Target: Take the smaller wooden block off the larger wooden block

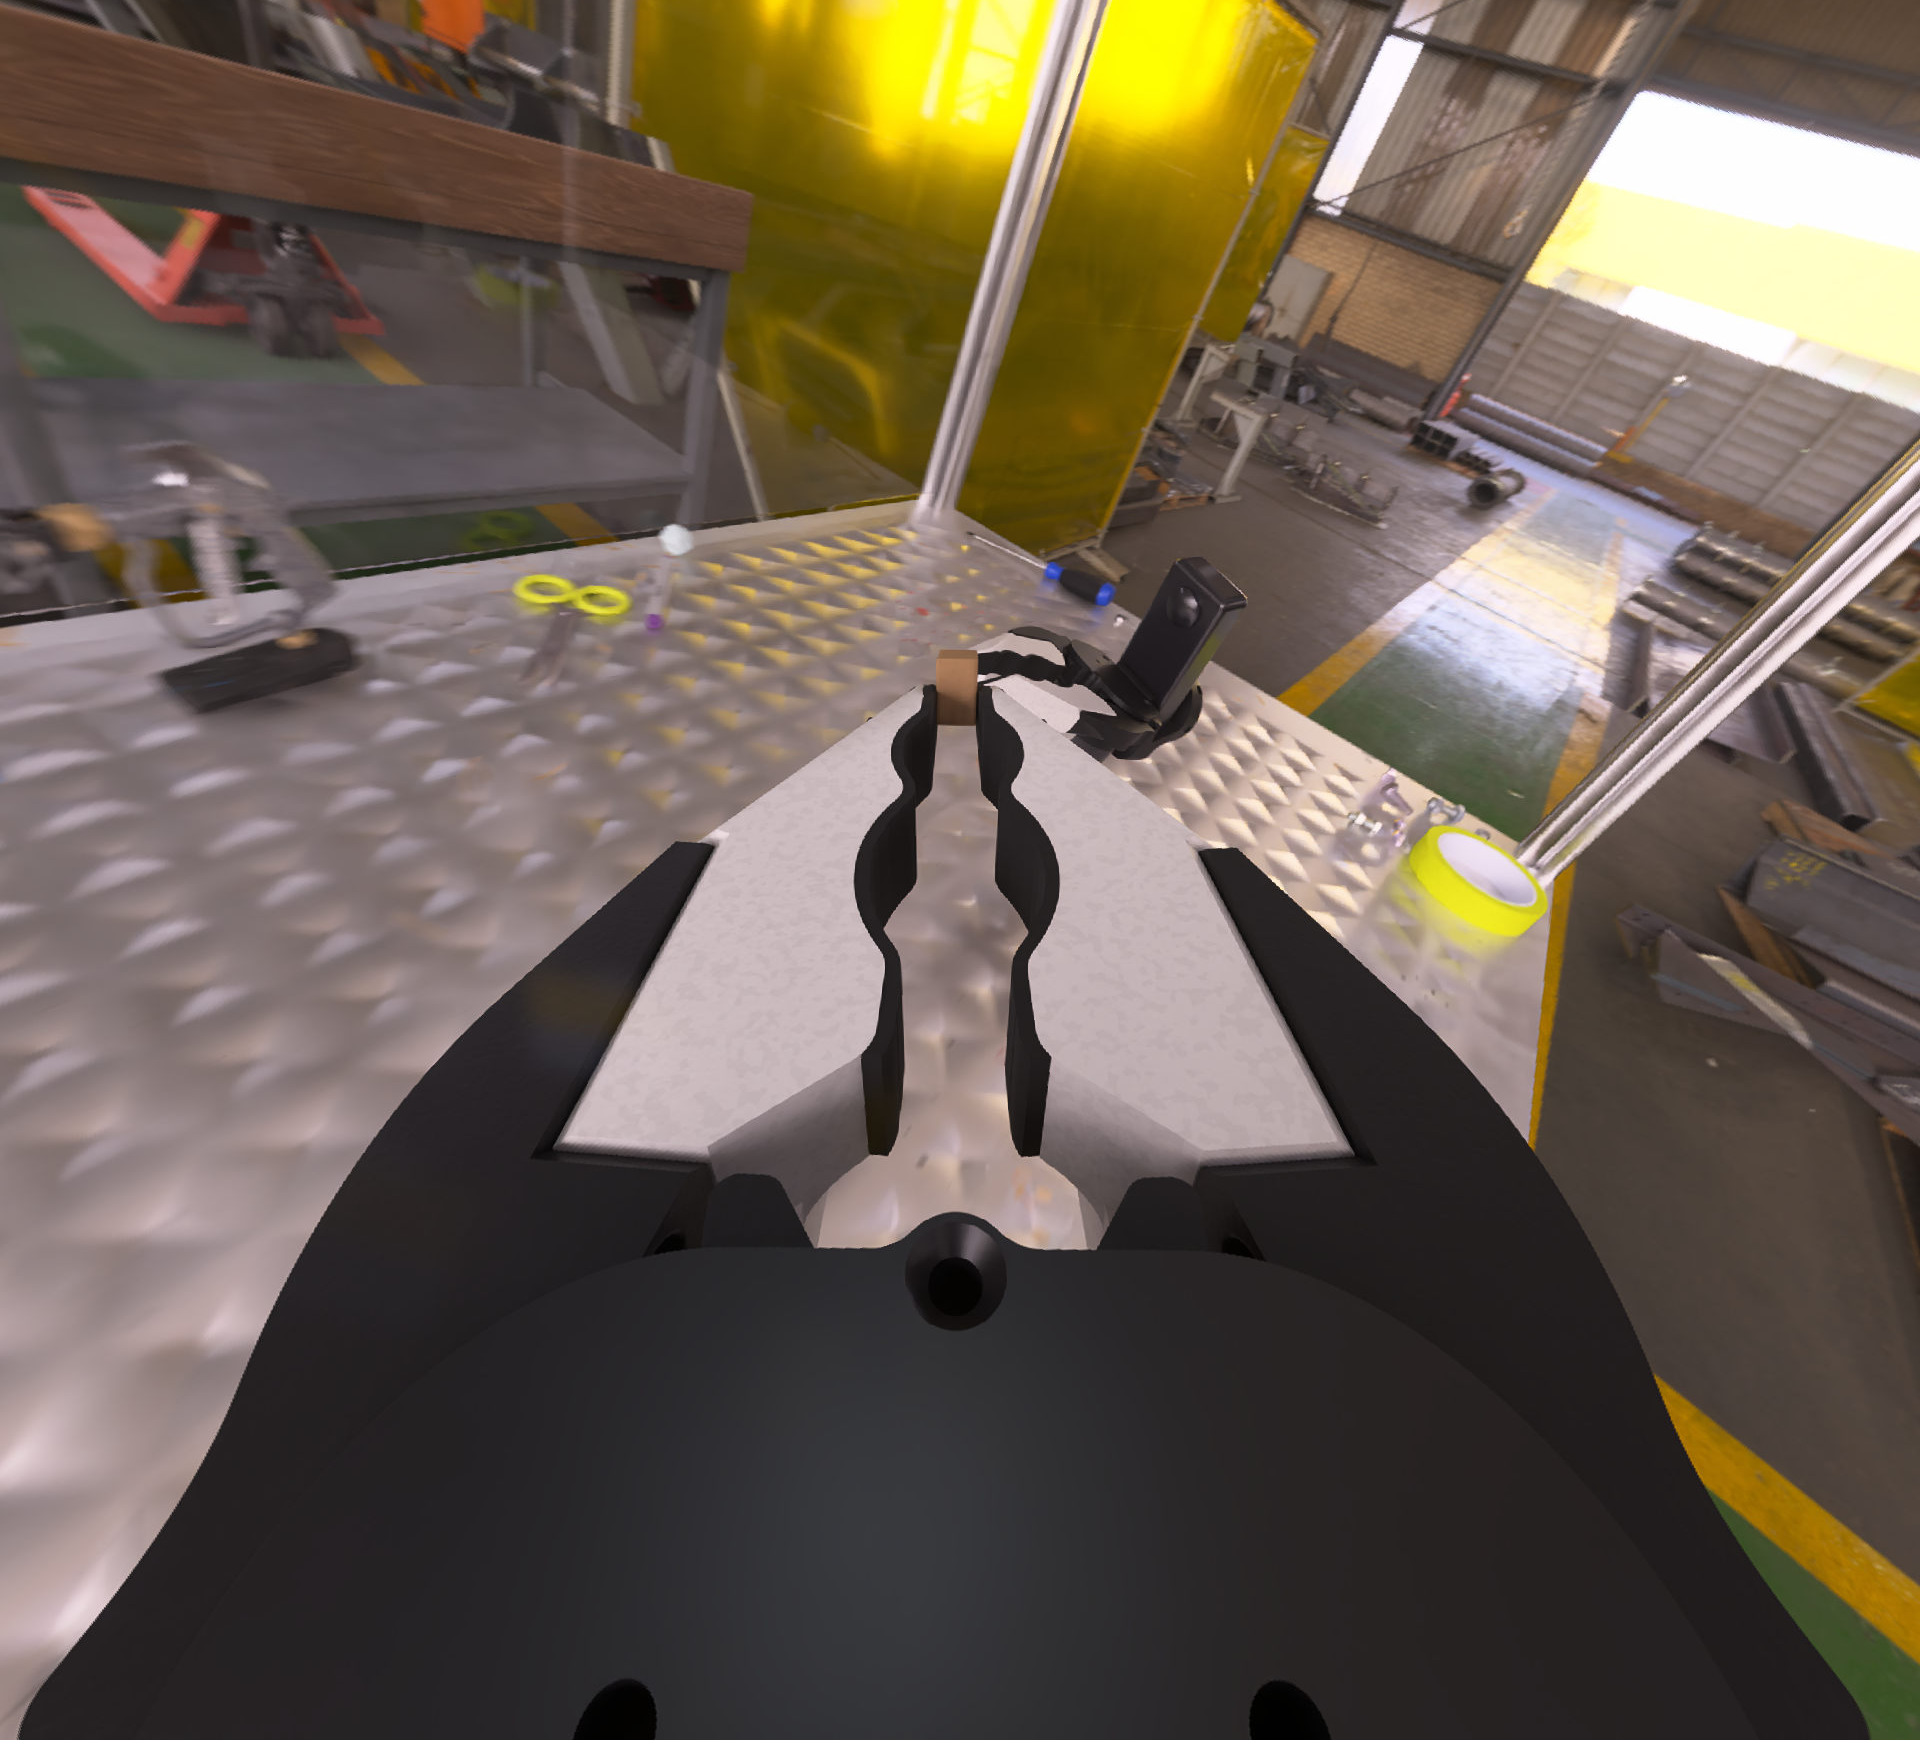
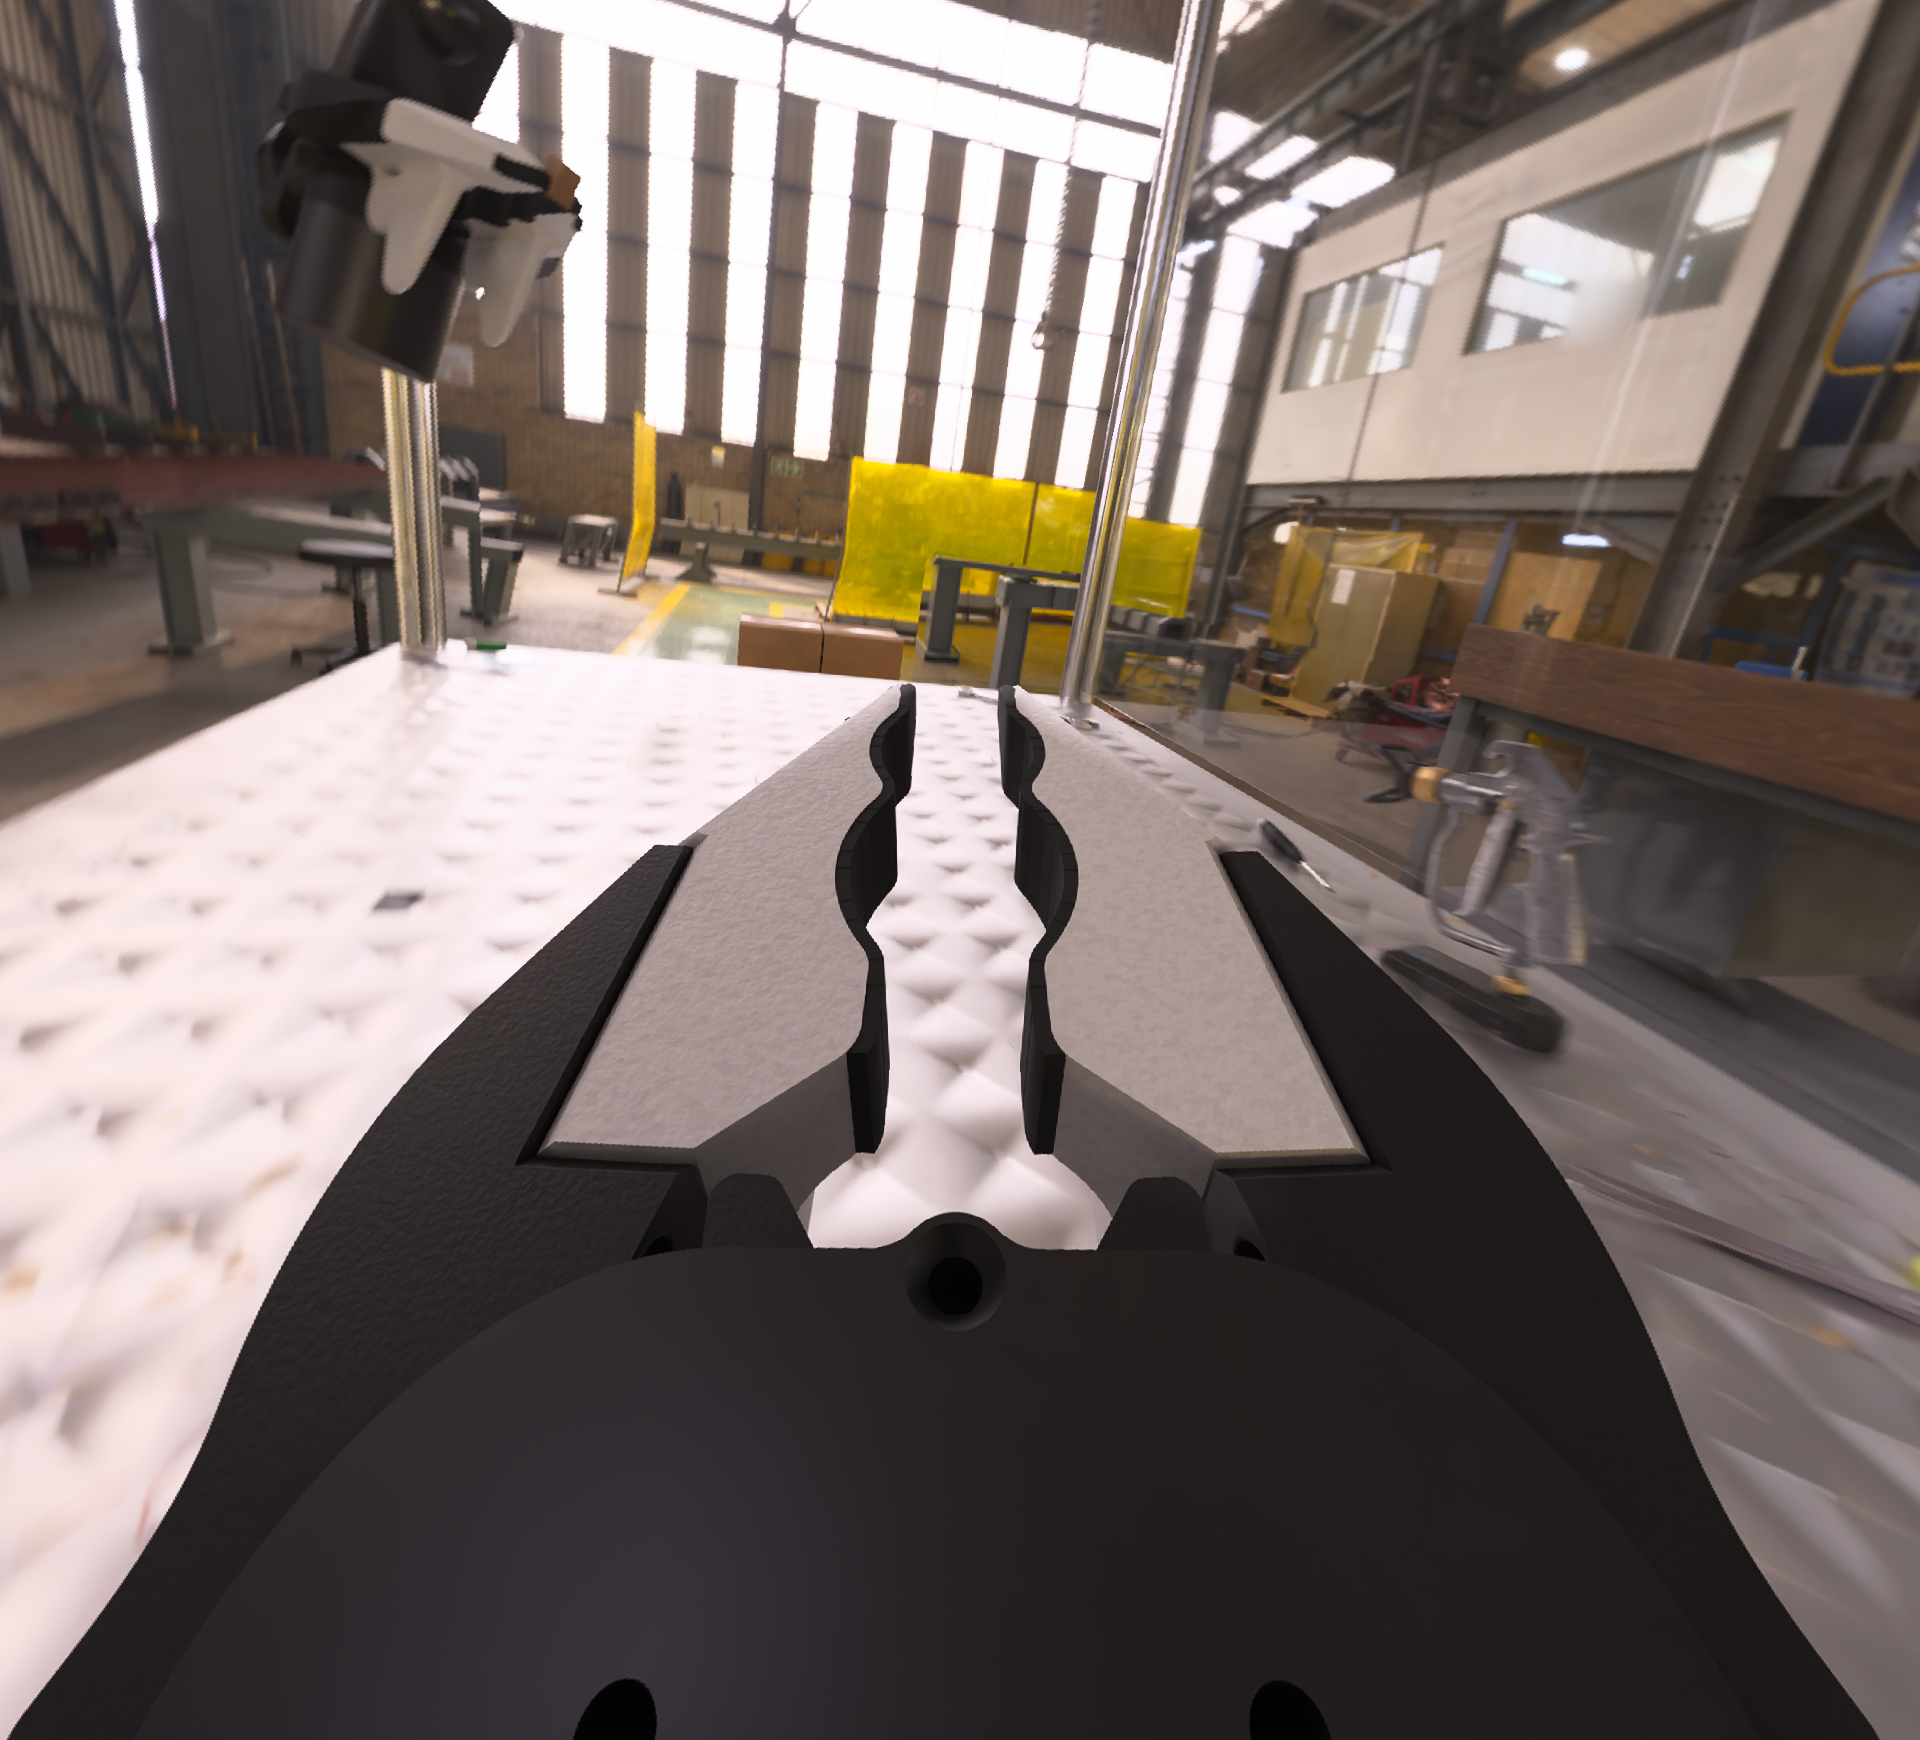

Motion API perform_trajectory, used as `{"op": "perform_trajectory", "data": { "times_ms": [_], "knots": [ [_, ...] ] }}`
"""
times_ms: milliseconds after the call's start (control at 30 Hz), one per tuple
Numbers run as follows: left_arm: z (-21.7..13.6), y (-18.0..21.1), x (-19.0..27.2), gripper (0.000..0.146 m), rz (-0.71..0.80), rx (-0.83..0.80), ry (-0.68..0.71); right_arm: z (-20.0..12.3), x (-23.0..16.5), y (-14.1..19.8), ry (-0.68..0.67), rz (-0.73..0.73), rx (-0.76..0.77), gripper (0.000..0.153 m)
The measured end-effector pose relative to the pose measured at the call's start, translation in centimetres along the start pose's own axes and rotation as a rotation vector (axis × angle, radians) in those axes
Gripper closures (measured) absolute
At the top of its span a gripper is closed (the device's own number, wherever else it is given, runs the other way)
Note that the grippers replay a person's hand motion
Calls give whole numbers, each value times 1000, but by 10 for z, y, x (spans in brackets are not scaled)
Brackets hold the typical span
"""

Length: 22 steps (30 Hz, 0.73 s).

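Left wrist view: left gripper (image 1: 957,703) pinches the smaller wooden block (image 1: 957,689) at its tips (right gripper (image 2: 954,703) narrow, empty); keep squeezing, set it down gently.

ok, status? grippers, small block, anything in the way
Left gripper shut on small wooden block, held high above the table. Right gripper open, empty, low over the table. Larger block not in view. Nothing in the way.

Table middle: bare metal table (image 1: 260,859) lay open.
Far edge: scissors (image 1: 569,597) and spray gun (image 1: 223,537) stood there.
Right edge: tape roll (image 1: 1475,880) beside post (image 1: 1704,703).
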<state>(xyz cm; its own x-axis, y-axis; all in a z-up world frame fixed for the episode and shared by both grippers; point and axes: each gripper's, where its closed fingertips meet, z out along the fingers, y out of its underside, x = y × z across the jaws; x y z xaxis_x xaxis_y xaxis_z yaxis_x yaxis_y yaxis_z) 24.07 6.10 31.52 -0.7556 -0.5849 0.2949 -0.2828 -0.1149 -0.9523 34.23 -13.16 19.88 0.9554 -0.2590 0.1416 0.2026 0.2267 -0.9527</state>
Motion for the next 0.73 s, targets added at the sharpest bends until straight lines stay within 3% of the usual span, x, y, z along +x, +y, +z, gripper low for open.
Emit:
{"op": "perform_trajectory", "data": {
  "times_ms": [133,300,500,733],
  "knots": [
    [-90,-30,-28,139,28,14,-40,67,-31,8,20,133,68,137],
    [-160,-65,-85,139,79,87,-93,118,-46,18,17,164,44,137],
    [-184,-67,-164,139,7,168,-103,169,-30,22,-87,198,23,137],
    [-189,-60,-210,139,-66,203,-45,244,-13,2,-262,515,142,137]
  ]
}}
